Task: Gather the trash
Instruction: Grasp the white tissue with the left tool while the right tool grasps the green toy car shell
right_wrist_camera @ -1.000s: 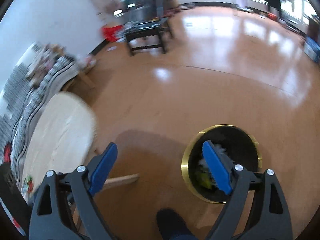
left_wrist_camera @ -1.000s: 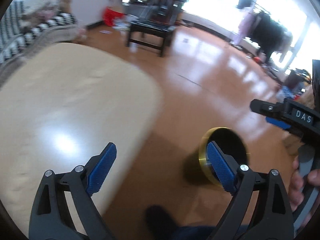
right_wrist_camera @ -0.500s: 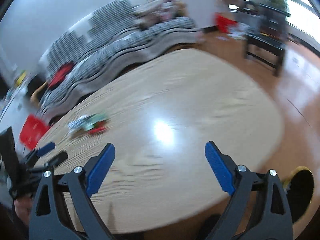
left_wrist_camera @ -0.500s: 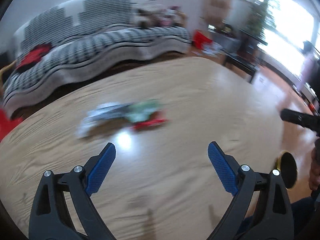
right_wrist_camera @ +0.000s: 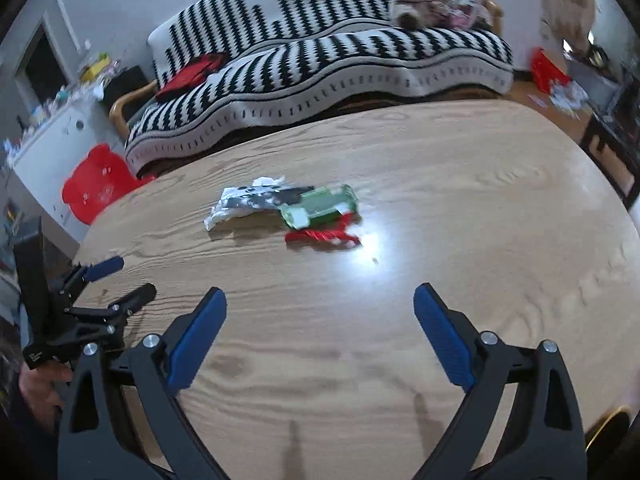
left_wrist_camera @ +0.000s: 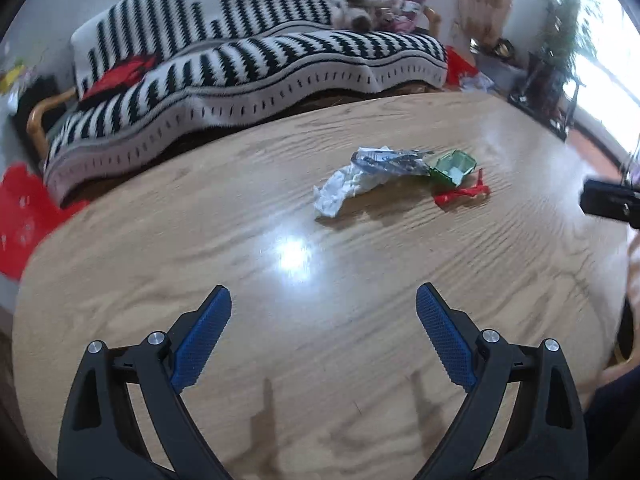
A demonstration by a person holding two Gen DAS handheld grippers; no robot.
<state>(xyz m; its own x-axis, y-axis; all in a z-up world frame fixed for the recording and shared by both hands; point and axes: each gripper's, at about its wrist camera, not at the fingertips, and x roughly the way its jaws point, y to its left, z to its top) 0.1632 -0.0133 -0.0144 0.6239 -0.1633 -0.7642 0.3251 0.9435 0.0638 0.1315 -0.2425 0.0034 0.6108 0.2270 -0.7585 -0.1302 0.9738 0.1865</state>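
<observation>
Both grippers have swung off the bin and floor to face the table (left_wrist_camera: 160, 240), where the trash sits mid-table: tissue (left_wrist_camera: 344, 190), foil wrapper (left_wrist_camera: 390, 160), green box (left_wrist_camera: 454, 166) and red wrapper (left_wrist_camera: 460, 194). The left gripper (left_wrist_camera: 324, 332) stands wide, empty. The right gripper (right_wrist_camera: 320, 332), whose jaws have just been opening, holds nothing. Both tilt down, well short of the pile. A fast sweep risks scattering the light scraps or pinching only one.
</observation>
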